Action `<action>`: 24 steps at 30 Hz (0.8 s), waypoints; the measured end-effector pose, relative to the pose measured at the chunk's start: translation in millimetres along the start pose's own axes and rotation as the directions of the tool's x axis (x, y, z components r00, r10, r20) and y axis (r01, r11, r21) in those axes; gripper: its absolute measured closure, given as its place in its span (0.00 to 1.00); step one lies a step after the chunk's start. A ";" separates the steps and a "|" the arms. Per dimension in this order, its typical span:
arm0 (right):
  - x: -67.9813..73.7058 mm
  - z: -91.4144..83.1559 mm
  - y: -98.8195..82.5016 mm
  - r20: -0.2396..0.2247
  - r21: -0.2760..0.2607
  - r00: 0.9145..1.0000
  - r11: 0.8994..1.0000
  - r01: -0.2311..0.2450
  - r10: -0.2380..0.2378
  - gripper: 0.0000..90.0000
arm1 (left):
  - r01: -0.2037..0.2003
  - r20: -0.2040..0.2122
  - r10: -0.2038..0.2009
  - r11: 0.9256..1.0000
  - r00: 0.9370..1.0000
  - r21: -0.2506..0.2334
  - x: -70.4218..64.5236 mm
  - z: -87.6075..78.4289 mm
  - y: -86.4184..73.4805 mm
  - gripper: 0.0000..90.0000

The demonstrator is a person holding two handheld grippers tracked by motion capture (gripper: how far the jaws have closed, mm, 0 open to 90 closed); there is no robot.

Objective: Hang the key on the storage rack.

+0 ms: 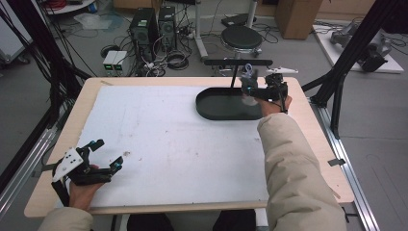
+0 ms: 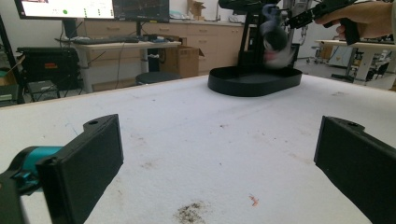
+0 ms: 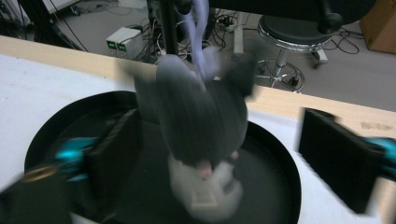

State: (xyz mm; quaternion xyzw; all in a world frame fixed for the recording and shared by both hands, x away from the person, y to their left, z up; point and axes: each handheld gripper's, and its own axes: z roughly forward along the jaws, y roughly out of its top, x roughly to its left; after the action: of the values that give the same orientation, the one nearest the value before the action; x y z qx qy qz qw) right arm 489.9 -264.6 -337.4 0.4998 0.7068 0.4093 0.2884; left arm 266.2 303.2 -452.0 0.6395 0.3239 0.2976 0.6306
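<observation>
My right gripper (image 3: 219, 154) stands spread around the grey-and-white plush toy (image 3: 201, 135), which hangs by its lilac loop from the black stand (image 1: 237, 62) over the far-right oval black tray (image 1: 211, 108). I back out straight, avoiding a snag. My left gripper (image 1: 107, 154) rests spread, near left on the tabletop (image 1: 168, 144).

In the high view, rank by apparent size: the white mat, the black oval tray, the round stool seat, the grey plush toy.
1. White mat, by far largest.
2. Black oval tray.
3. Round stool seat, which stands farther from the camera, so its true size is unsure.
4. Grey plush toy, blurred, smallest.
</observation>
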 end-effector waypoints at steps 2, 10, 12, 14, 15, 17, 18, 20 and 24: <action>1.6 -6.4 0.9 -0.041 0.021 0.999 1.000 0.006 -0.005 0.01 | -0.001 -0.003 0.000 1.000 1.000 -0.004 -0.3 -0.1 -0.1 0.02; 7.5 -51.6 -1.2 -0.172 -0.091 0.983 0.995 0.049 -0.064 0.01 | 0.009 -0.004 -0.009 1.000 1.000 -0.009 0.0 -0.5 -0.4 0.02; 7.2 -69.8 -9.4 -0.215 -0.147 0.971 0.987 0.071 -0.102 0.01 | 0.002 -0.008 -0.002 1.000 1.000 -0.013 -0.5 -0.6 -0.5 0.02; 6.5 -76.0 -13.4 -0.233 -0.172 0.967 0.983 0.068 -0.107 0.01 | 0.002 -0.010 -0.002 1.000 1.000 -0.015 -0.9 -0.6 -0.6 0.02; 6.0 -82.0 -18.2 -0.251 -0.190 0.962 0.980 0.060 -0.108 0.01 | 0.002 -0.009 -0.002 1.000 1.000 -0.015 -0.8 -0.7 -0.6 0.02; 4.3 -92.7 -30.2 -0.283 -0.226 0.951 0.972 0.063 -0.127 0.01 | 0.003 -0.014 -0.003 1.000 1.000 -0.011 -0.8 -0.5 -0.5 0.02; 4.2 -96.3 -36.4 -0.297 -0.234 0.945 0.970 0.067 -0.137 0.01 | -0.003 -0.018 0.003 1.000 1.000 -0.008 -0.8 -0.6 -0.4 0.02; 4.9 -101.5 -50.7 -0.304 -0.245 0.937 0.965 0.098 -0.173 0.01 | -0.008 -0.023 0.007 1.000 1.000 -0.017 -2.0 -0.8 -0.7 0.02; 4.9 -105.7 -82.3 -0.311 -0.244 0.920 0.955 0.167 -0.240 0.01 | -0.010 -0.028 0.009 1.000 1.000 -0.027 -2.6 -2.2 -1.1 0.02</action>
State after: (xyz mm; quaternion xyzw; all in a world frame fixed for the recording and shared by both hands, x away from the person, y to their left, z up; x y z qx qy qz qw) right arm 363.3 -304.3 -356.0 0.3120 0.7461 0.5297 0.2559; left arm 262.8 302.5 -453.0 0.6283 0.3255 0.3137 0.6331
